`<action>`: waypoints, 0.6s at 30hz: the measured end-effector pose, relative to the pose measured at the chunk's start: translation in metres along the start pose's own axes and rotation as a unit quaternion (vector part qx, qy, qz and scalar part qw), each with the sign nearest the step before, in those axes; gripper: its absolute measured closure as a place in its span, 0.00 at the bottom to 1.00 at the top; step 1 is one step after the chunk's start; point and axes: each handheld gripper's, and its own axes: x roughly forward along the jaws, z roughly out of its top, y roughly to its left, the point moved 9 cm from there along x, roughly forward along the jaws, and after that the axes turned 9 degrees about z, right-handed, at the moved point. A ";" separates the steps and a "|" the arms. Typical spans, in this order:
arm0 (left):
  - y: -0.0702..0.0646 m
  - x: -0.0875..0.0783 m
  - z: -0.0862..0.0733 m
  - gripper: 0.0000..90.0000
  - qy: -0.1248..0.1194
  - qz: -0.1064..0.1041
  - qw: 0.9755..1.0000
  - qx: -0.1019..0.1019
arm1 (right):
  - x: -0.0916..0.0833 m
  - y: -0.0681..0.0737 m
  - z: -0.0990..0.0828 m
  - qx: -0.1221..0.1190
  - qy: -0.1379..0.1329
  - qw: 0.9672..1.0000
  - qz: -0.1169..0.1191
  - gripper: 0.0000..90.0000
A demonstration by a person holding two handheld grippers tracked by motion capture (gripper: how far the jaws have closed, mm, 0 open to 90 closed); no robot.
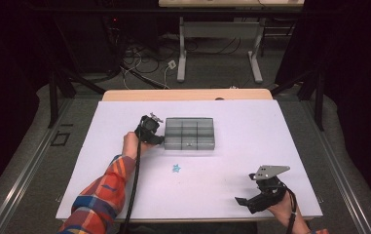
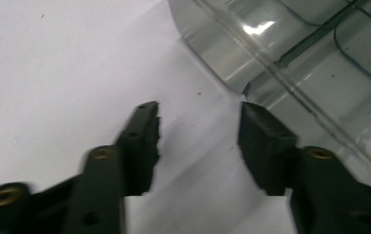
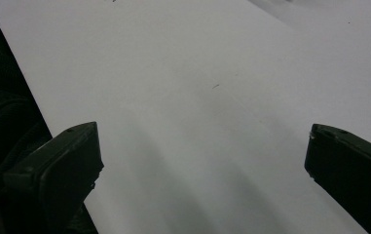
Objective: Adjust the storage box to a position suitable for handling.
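Observation:
A clear plastic compartment box (image 1: 191, 146) lies on the middle of the white table (image 1: 231, 161). My left gripper (image 1: 156, 137) rests just off its left side, open, with bare table between its fingers. In the left gripper view the box's rounded corner (image 2: 231, 53) is just beyond the gripper (image 2: 200, 111). A small blue star-shaped piece (image 1: 176, 168) lies in front of the box. My right gripper (image 1: 245, 189) stands wide open near the table's front right edge, holding nothing; in its own view the gripper (image 3: 202, 146) faces plain white table.
A tiny pale item (image 1: 188, 144) sits in one front compartment of the box. Beyond the table's far edge are a desk frame's legs (image 1: 182, 53) and loose cables (image 1: 144, 58) on the floor. Dark curtains flank both sides.

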 end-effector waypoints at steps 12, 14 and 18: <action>-0.002 -0.027 -0.019 0.05 -0.007 -0.008 1.000 0.006 | 0.010 -0.005 0.006 0.008 0.012 1.000 0.013 0.00; -0.003 -0.031 -0.024 0.00 -0.007 -0.005 1.000 0.009 | 0.013 -0.007 0.010 0.008 0.012 1.000 0.012 0.00; -0.005 -0.040 -0.034 0.00 -0.012 -0.001 1.000 0.022 | 0.016 -0.009 0.017 0.007 0.004 1.000 0.018 0.00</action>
